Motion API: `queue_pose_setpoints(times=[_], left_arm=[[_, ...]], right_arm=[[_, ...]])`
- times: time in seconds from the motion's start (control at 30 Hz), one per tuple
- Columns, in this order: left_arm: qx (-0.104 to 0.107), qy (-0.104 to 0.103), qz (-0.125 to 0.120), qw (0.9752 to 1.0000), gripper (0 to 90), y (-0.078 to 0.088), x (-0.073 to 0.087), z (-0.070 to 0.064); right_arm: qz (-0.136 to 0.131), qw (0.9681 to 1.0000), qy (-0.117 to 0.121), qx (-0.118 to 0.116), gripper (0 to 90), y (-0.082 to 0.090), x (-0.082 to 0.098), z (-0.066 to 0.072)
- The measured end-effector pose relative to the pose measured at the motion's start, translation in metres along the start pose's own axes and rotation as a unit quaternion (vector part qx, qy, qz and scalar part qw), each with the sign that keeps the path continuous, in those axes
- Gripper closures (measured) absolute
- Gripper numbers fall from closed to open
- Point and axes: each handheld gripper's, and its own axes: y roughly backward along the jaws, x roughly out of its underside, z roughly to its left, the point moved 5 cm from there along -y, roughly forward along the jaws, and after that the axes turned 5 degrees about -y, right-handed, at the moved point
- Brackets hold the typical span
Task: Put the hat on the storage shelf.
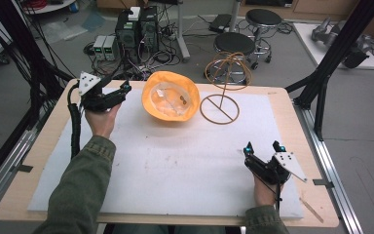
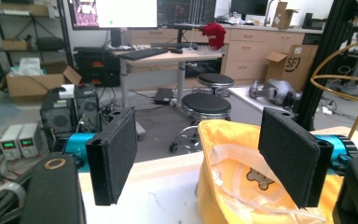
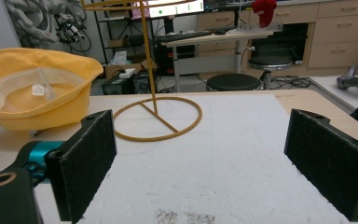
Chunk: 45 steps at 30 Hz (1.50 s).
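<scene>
The yellow hat (image 1: 171, 96) lies crown-down beside the wire stand (image 1: 220, 108), its hollow facing up with a small label inside. The left gripper (image 1: 124, 89) hovers just beside the hat with jaws spread; the right gripper (image 1: 263, 146), well apart from it, also has its jaws spread, holding nothing.

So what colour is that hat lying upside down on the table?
Yellow-orange, with a pale lining; the hat shows best in the high view.

We wear olive-green sleeves (image 1: 80, 187). Each hand-held gripper is black with teal fittings and a grey three-cornered plate: left hand-held gripper (image 1: 125, 88) at ten o'clock, right hand-held gripper (image 1: 263, 146) at four.
</scene>
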Motion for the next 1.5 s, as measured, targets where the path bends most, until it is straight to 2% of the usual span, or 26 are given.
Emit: queue_pose_setpoints(times=[0.13, 0.2, 0.33, 0.43, 0.6, 0.87, 0.97, 1.2, 1.3, 1.5], left_arm=[[0.001, -0.004, 0.008, 1.0, 28.3, -0.008, -0.001, 0.0], [0.004, 0.0, 0.003, 1.0, 29.5, -0.012, 0.0, 0.0], [0.014, -0.002, 0.033, 0.9993, 29.6, -0.023, 0.004, 0.001], [0.016, 0.002, 0.036, 0.9992, 29.6, -0.029, 0.005, 0.001], [0.014, -0.005, 0.046, 0.9988, 29.1, -0.043, 0.007, -0.001], [0.016, 0.003, 0.049, 0.9986, 29.1, -0.072, 0.014, -0.003], [0.019, -0.004, 0.056, 0.9983, 29.1, -0.083, 0.017, -0.006], [0.035, -0.001, 0.064, 0.9974, 29.5, -0.104, 0.024, -0.017], [0.04, 0.008, 0.076, 0.9963, 29.4, -0.113, 0.03, -0.021], [0.043, 0.002, 0.094, 0.9947, 29.5, -0.124, 0.037, -0.029]], right_arm=[[-0.001, 1.0, 0.0, 0.001, 7.9, 0.0, 0.0, 0.0], [0.0, 1.0, -0.001, 0.001, 8.0, 0.0, 0.0, 0.0], [0.001, 1.0, 0.0, -0.001, 8.0, 0.0, 0.0, 0.0], [0.001, 1.0, 0.0, 0.0, 7.9, 0.0, 0.0, 0.0], [0.002, 1.0, 0.001, 0.0, 7.9, -0.001, 0.0, 0.0], [0.004, 1.0, 0.002, -0.002, 8.0, 0.0, 0.001, 0.001], [0.007, 1.0, 0.0, -0.004, 7.9, -0.001, 0.001, 0.0], [0.005, 0.9999, 0.013, -0.004, 7.9, -0.001, 0.001, 0.0], [0.003, 0.9999, 0.013, -0.002, 8.0, 0.0, 0.0, -0.001], [0.006, 0.9999, 0.014, -0.003, 7.9, 0.001, 0.001, -0.001]])
